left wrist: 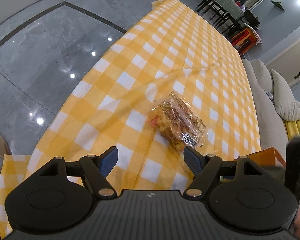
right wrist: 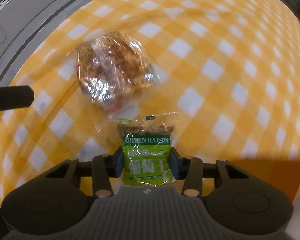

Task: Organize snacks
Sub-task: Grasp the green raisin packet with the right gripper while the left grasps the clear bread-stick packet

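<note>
Two snack packs are in play on the counter with its yellow-and-white checked cloth: a clear crinkly bag of golden-brown snacks lying flat, and a small green raisin packet just beside its near end. The right gripper points steeply down with its blue fingers pressed against both sides of the raisin packet, so the grip looks made, though the picture is blurred and I cannot tell how firm it is. To my eye the step in hand is securing that packet and carrying it to its place, possibly the orange box at the counter's near right edge. The film is slick and the hold sits low on the packet, so I would squeeze evenly, lift straight up before swinging sideways, and keep clear of the clear bag so it isn't dragged along. The left gripper hovers over the cloth with its fingers well apart and nothing between them, the clear bag just ahead of its right finger.
</note>
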